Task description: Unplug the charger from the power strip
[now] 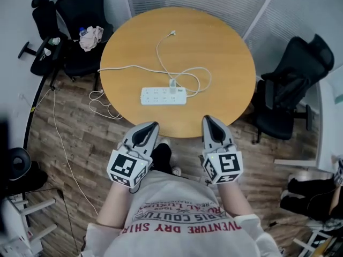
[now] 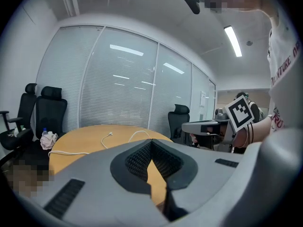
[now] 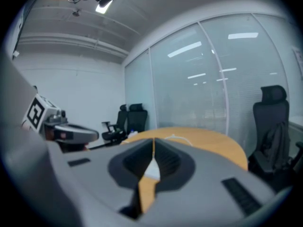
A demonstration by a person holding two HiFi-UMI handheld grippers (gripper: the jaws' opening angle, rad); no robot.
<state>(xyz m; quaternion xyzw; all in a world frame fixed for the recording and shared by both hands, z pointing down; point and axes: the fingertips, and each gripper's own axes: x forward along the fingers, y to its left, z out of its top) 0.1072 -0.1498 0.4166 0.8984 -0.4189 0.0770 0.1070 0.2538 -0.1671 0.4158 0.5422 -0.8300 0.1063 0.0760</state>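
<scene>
A white power strip (image 1: 163, 96) lies near the middle of the round wooden table (image 1: 225, 58). A white charger (image 1: 172, 84) is plugged into its far side, and the charger's thin white cable (image 1: 161, 50) loops over the tabletop toward the far edge. Both grippers hover at the table's near edge, short of the strip. The left gripper (image 1: 154, 125) is shut and holds nothing. The right gripper (image 1: 207, 120) is likewise shut and empty. In the left gripper view the closed jaws (image 2: 151, 143) point at the table and the cable (image 2: 106, 138).
Black office chairs stand at the left (image 1: 80, 15) and at the right (image 1: 289, 90) of the table; the left one carries a cloth and a bottle (image 1: 90, 36). A white cord (image 1: 102, 103) runs off the table's left edge onto the wood floor. Glass walls with blinds lie beyond.
</scene>
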